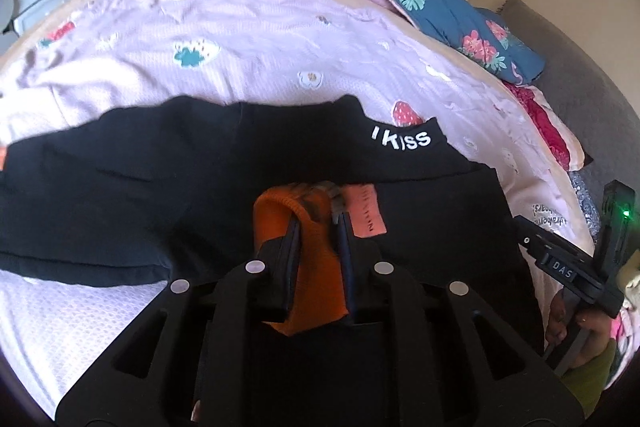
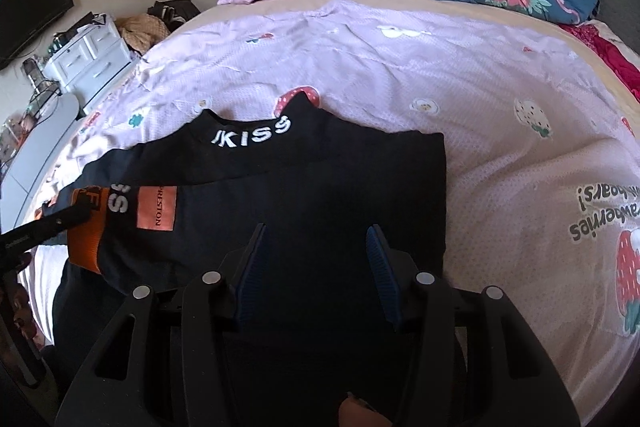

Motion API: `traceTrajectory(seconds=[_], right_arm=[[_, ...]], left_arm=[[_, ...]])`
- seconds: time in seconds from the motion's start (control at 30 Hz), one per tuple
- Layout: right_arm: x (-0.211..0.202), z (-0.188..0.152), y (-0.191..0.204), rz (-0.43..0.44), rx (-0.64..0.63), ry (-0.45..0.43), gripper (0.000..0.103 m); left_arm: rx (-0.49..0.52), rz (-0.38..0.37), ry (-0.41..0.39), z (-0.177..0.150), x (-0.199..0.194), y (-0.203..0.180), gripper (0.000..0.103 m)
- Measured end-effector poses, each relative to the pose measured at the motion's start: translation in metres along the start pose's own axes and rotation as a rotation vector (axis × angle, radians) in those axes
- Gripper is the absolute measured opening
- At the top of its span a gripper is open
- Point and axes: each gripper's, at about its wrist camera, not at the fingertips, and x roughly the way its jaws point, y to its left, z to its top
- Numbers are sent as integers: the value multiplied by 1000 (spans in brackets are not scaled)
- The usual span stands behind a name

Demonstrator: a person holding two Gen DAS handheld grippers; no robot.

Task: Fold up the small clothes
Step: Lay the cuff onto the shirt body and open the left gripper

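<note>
- black top (image 2: pixel 304 187) lies flat on the pink bedsheet (image 2: pixel 500 155), KISS collar pointing away toward the pillows
- left gripper (image 1: pixel 318 227) is clamped tight on the top's orange cuff (image 1: pixel 316 267)
- right gripper (image 2: pixel 320 251) hovers over the top, fingers spread wide, holding nothing

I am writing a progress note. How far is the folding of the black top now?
Done: black top lies flat on the bedsheet. In hand: left gripper pinches the orange cuff, sleeve across the body. Left: right gripper hovers open; further folds remain.
</note>
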Motion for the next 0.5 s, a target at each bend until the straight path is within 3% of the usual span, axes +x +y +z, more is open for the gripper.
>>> traceTrajectory(seconds=[0.13,0.23,0.33,0.5], right_arm=[[5,-5,-4,-23,5,26,53],[10,-11,-8,-71,9,56,53],[15,-19,-14,-80,25,84,53],[22,-26,-19,-84,53,112,53]], left_arm=[[24,4,-28,-2,-5,-7,14],[35,-25,33,-10,11,-11,16],[50,-23,91,-22,28,-12,29],[49,-12,120,-36,42,-3,29]])
